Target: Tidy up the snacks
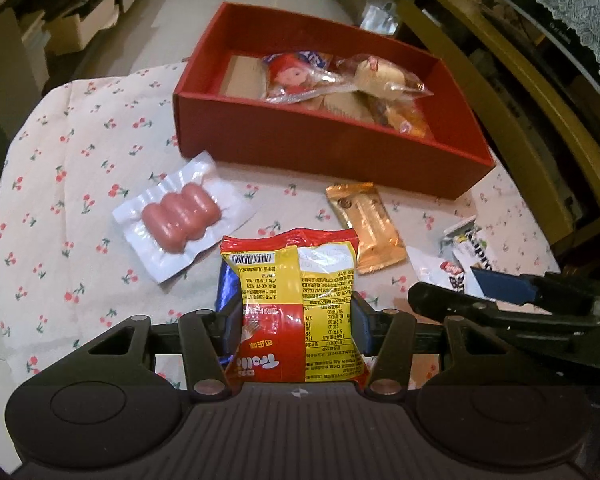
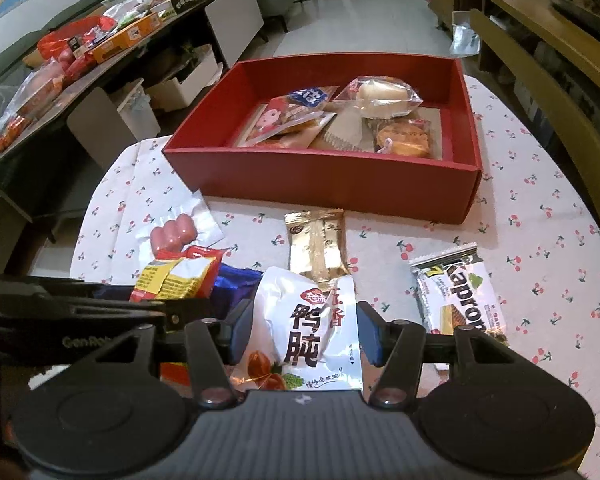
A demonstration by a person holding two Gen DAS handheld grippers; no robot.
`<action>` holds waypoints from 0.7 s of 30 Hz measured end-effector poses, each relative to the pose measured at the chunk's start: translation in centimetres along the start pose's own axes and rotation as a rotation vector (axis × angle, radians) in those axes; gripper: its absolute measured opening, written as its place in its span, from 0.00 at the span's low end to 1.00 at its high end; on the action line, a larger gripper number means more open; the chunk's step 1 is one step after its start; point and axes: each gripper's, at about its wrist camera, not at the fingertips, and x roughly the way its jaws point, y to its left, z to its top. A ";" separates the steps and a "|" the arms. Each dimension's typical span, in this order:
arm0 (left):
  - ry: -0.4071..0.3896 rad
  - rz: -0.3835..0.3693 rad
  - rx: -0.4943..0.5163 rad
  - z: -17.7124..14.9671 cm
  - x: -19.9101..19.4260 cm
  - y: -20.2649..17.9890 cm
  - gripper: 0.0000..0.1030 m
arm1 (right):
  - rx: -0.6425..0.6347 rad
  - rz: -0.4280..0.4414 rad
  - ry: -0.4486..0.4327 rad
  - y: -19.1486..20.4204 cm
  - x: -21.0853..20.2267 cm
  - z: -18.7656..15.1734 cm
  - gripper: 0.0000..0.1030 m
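Left gripper [image 1: 296, 328] clamps a red-yellow packet [image 1: 296, 280]; right gripper [image 2: 300, 330] clamps a white pouch [image 2: 308, 320] — both low in frame, bare cloth [image 2: 540, 220] right of the red box [image 2: 324, 184].

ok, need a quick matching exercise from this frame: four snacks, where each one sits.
Things:
1. red-and-yellow crinkly snack packet
2. white foil duck-gizzard pouch
3. clear vacuum pack of pink sausages
4. clear-wrapped pale round bun

Places:
A. inside the red cardboard box
B. between the left tool's fingers
C. flat on the cherry-print cloth, left of the box front
D. between the right tool's fingers

Pairs: 1-B, 2-D, 3-C, 4-A
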 end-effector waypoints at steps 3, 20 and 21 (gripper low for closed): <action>-0.012 -0.004 -0.003 0.5 -0.1 -0.2 0.58 | 0.008 -0.001 -0.013 -0.3 -0.2 0.5 0.66; -0.026 -0.006 0.007 1.4 0.1 -0.8 0.58 | 0.024 -0.015 -0.026 -1.3 -0.3 1.1 0.66; -0.026 -0.007 0.006 1.4 0.1 -0.9 0.58 | 0.028 -0.017 -0.027 -1.5 -0.3 1.1 0.66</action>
